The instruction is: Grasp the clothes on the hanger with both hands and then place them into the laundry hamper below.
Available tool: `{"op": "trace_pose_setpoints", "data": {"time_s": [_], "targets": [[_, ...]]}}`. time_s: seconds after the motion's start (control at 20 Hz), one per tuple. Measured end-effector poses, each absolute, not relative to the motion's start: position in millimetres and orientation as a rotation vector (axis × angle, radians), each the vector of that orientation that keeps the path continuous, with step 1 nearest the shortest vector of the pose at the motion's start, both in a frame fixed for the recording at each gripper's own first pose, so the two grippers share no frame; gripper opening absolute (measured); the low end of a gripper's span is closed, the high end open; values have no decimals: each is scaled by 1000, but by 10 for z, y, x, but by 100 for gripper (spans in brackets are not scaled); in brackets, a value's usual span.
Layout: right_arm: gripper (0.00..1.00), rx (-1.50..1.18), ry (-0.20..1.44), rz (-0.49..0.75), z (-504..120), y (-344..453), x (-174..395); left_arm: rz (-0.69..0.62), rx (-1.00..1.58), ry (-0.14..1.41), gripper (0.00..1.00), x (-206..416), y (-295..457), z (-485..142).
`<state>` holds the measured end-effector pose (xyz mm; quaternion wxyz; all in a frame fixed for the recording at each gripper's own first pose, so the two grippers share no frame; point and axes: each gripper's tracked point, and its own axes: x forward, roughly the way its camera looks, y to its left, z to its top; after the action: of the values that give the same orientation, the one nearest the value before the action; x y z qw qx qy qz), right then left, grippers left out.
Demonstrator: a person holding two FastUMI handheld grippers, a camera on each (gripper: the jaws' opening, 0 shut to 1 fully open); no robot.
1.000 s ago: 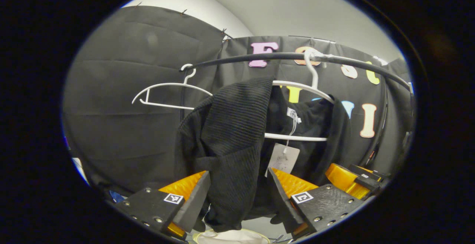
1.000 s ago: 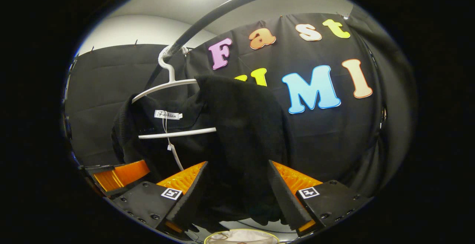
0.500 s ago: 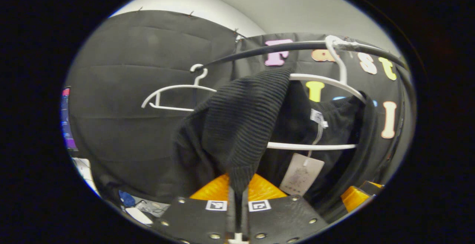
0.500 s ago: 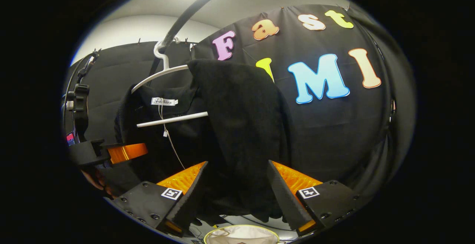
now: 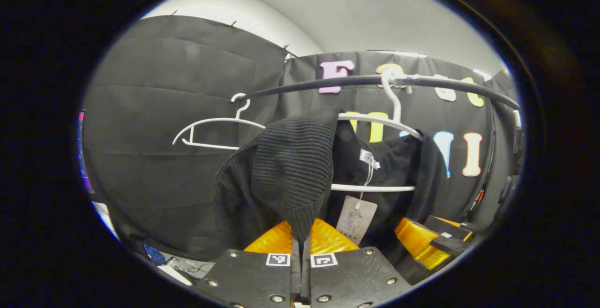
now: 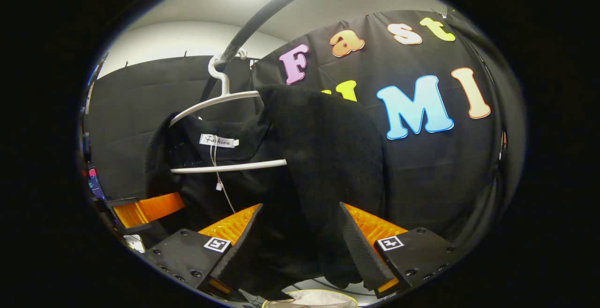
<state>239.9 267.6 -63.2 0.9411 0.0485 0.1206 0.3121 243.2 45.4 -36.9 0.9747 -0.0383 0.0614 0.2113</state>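
A black knit garment (image 5: 290, 167) hangs over a white hanger (image 5: 375, 120) on the black rail (image 5: 328, 83). My left gripper (image 5: 300, 242) is shut on the lower edge of the garment's left shoulder fold. A paper tag (image 5: 356, 219) dangles from the collar. In the right gripper view the garment (image 6: 328, 158) drapes over the right end of its hanger (image 6: 220, 101). My right gripper (image 6: 300, 205) is open, its fingers standing on either side of the hanging cloth. The right gripper (image 5: 429, 235) shows at the lower right of the left gripper view. The left gripper (image 6: 140, 209) sits low on the left of the right gripper view.
An empty white hanger (image 5: 211, 130) hangs farther left on the rail. The pale rim of the hamper (image 6: 309, 303) shows directly below the garment. Small clutter (image 5: 173, 261) lies low on the left.
My left gripper closed on the garment's fold about half a second ago and still holds it. The right gripper stays open around the cloth, and the views shifted slightly.
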Motion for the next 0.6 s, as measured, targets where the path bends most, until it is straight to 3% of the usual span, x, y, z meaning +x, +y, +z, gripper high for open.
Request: {"op": "trace_pose_setpoints", "data": {"time_s": [0.25,0.5,0.6], "targets": [[98,50,173,497,-544,2636,2640,357,-111,98,2,2246,427,-248],[100,-3,113,472,-443,2731,2817,313,-155,82,2,2156,439,-212],[76,-22,101,485,-431,2784,2880,305,-150,75,1,2165,440,-217]]}}
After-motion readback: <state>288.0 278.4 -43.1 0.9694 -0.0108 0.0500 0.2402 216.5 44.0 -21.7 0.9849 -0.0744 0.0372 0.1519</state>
